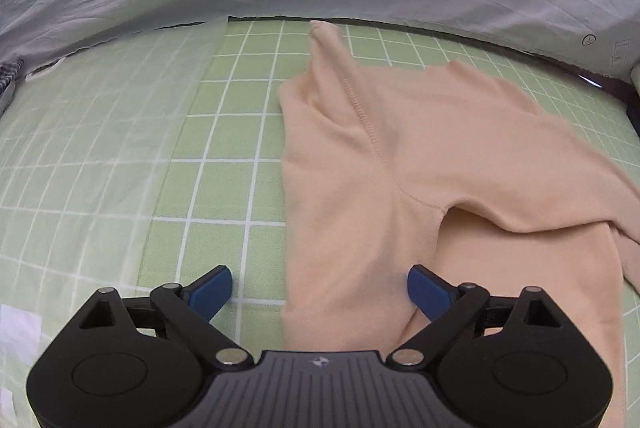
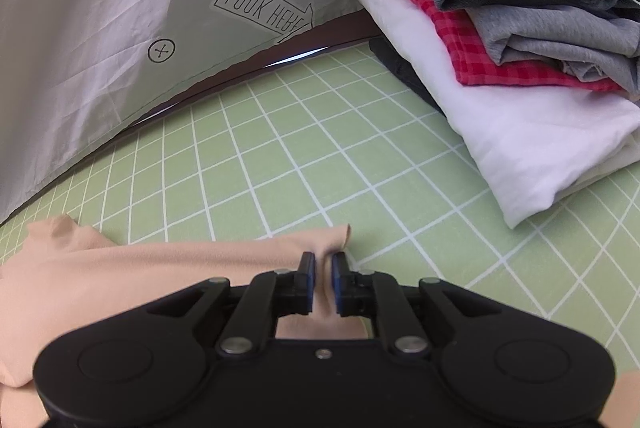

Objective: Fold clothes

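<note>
The peach garment (image 1: 420, 156) lies on the green grid mat (image 1: 224, 148), running from 12 to 3 o'clock of the left gripper (image 1: 320, 288), whose jaws are spread wide over its near edge. The right gripper (image 2: 323, 278) pinches a fold of it, cloth trailing toward 9 o'clock.

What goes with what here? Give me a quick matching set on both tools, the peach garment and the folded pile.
Column 1:
1. left tool
2. right tool
3. peach garment
4. folded pile

Column 2:
A. stacked on the green grid mat, denim on top
B. shut on peach fabric
C. open, above the garment's near edge
D. spread out on the mat, not yet folded up

Pairs: 1-C, 2-B, 3-D, 4-A
</note>
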`<state>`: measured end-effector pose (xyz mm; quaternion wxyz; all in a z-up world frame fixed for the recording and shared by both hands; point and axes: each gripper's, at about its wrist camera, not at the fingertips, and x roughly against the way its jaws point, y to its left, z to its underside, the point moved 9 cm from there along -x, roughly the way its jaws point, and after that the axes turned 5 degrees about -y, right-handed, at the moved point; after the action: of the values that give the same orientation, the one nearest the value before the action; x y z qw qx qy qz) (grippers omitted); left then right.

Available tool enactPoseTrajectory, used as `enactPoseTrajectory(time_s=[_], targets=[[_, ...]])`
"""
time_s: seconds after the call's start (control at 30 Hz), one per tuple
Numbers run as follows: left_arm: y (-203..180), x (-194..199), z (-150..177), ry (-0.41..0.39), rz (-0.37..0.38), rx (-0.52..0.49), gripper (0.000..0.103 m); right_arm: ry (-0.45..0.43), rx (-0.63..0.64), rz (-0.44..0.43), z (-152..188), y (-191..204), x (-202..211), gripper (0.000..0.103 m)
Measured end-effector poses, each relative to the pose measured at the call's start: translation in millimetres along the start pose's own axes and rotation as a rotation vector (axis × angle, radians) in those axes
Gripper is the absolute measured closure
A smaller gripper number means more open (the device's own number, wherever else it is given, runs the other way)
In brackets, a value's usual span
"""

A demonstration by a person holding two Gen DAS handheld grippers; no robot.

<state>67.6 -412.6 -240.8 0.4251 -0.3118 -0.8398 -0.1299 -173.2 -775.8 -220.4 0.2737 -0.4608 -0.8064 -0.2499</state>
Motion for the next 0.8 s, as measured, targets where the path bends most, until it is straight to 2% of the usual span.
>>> enactPoseTrajectory(time_s=[0.03, 0.07, 0.2, 0.23, 0.3, 0.33, 0.4, 0.43, 0.47, 0.67, 0.8], targets=[[2, -1, 0, 0.001, -0.002, 0.002, 0.001, -0.003, -0.003, 0.001, 0, 0, 0, 0.083], [3, -2, 0, 0.001, -0.004, 0.003, 0.0, -0.007, -0.009, 0.004, 0, -1, 1, 0.069], [4, -3, -1, -0.008, -0.001, -0.006, 0.0, -0.008, -0.003, 0.004, 1, 2, 1, 0.051], [4, -4, -1, -0.008, 0.001, -0.008, 0.0, -0.003, 0.022, 0.012, 1, 4, 0, 0.043], [3, -5, -2, -0.01, 0.004, -0.012, 0.0, 0.002, 0.076, 0.03, 3, 8, -2, 0.041], [3, -5, -2, -0.011, 0.005, -0.014, 0.0, 0.001, 0.091, 0.025, 3, 11, -2, 0.043], [3, -6, -3, -0.012, 0.008, -0.018, 0.0, -0.002, 0.105, -0.001, 3, 15, -1, 0.056], [3, -6, -3, -0.013, 0.01, -0.02, 0.0, 0.003, 0.105, -0.019, 3, 17, 0, 0.075], [2, -7, -3, -0.013, 0.011, -0.022, 0.0, 0.006, 0.108, -0.034, 2, 19, 2, 0.099], [10, 30, -10, -0.086, 0.013, 0.006, 0.0, -0.1, 0.097, -0.109, -15, 36, 45, 0.098], [15, 56, -15, -0.136, 0.014, 0.025, 0.0, -0.163, 0.199, -0.25, -15, 75, 99, 0.098]])
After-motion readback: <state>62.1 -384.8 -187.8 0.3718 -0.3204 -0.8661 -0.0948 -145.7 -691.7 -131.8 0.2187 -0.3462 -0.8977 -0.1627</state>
